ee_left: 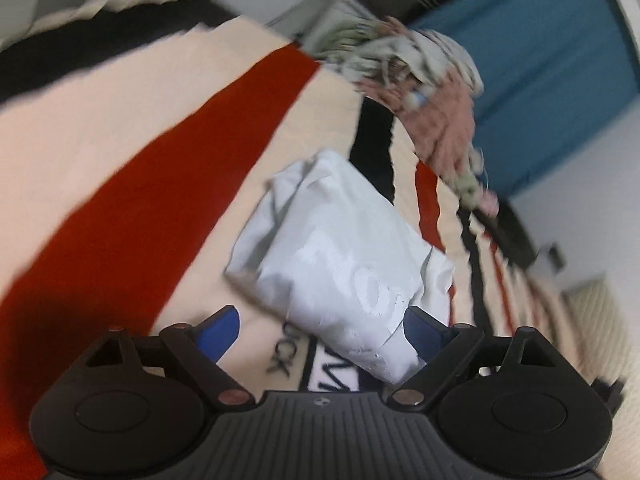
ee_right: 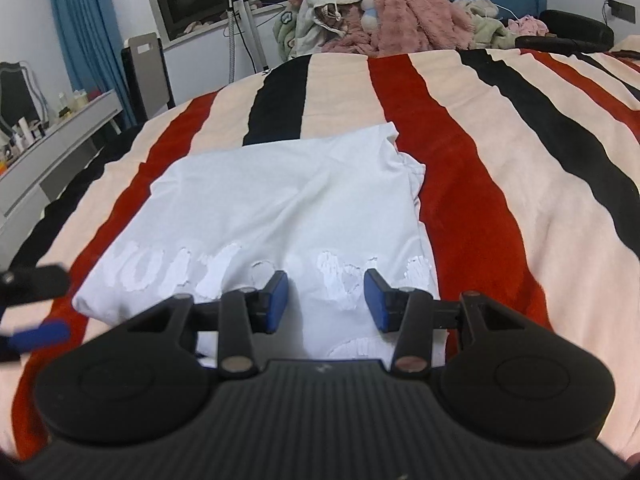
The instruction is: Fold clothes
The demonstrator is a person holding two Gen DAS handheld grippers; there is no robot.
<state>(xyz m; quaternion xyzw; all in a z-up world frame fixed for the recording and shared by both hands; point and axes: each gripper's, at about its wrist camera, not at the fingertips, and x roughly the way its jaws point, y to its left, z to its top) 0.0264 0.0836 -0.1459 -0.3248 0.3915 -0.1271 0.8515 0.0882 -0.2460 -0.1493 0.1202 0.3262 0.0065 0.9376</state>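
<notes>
Left wrist view, blurred: left gripper [ee_left: 320, 326] with jaws spread wide, gripping nothing, low over one folded white T-shirt [ee_left: 340, 256] on the red, black and cream striped blanket [ee_left: 132, 184]; "UCK" readable on the blanket beneath. Right wrist view: right gripper [ee_right: 326, 300] jaws parted, empty, above the shirt's raised white lettering, illegible; one heap of pink and grey laundry [ee_right: 384, 12] beyond.

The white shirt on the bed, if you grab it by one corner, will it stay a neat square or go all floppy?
Probably floppy: the white shirt is thin cloth, creased and sagging onto the striped blanket, so a corner lift would likely undo its folds. It looks light. The fuzzy blanket may grip it, so pushing it would likely bunch it rather than slide it.
</notes>
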